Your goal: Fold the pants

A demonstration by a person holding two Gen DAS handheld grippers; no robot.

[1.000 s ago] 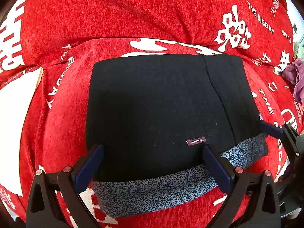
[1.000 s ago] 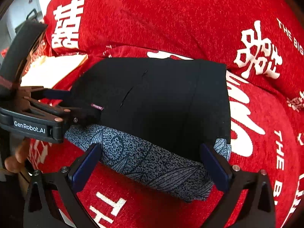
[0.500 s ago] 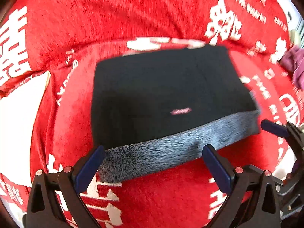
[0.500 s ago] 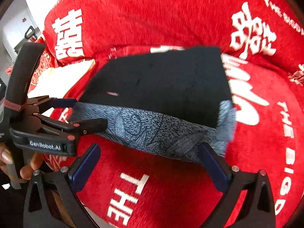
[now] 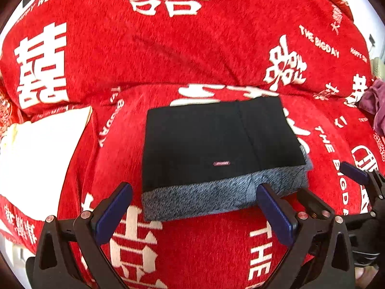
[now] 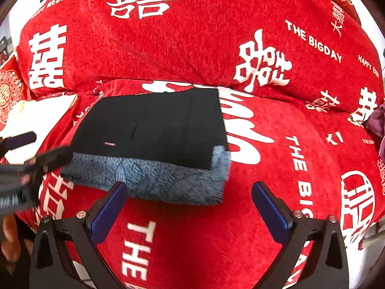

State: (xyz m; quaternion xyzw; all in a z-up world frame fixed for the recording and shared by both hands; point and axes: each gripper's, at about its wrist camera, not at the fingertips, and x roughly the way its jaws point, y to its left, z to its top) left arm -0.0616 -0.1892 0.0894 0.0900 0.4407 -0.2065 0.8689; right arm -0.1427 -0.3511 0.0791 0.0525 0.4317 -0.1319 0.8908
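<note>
- Looking through my left wrist camera, I see the pants (image 5: 216, 144) folded into a black block at frame centre, lying on the red cover (image 5: 168, 48), with a grey lining band (image 5: 204, 200) along the near edge.
- My left gripper (image 5: 192, 213) has its fingers spread wide, holding nothing, just short of that grey edge.
- A small label (image 5: 221, 163) sits on the black cloth; I cannot read it.
- My right gripper (image 6: 190, 208) is likewise spread and empty, near the pants' lower right corner.
- At the right camera's left edge the left gripper appears blurred, partly cut off; a hand (image 6: 9, 238) below it is barely legible.
- A white patch (image 5: 41, 151) at left is overexposed; I cannot tell what it is.
- A purple cloth (image 5: 375, 103) is cropped at the right edge.
</note>
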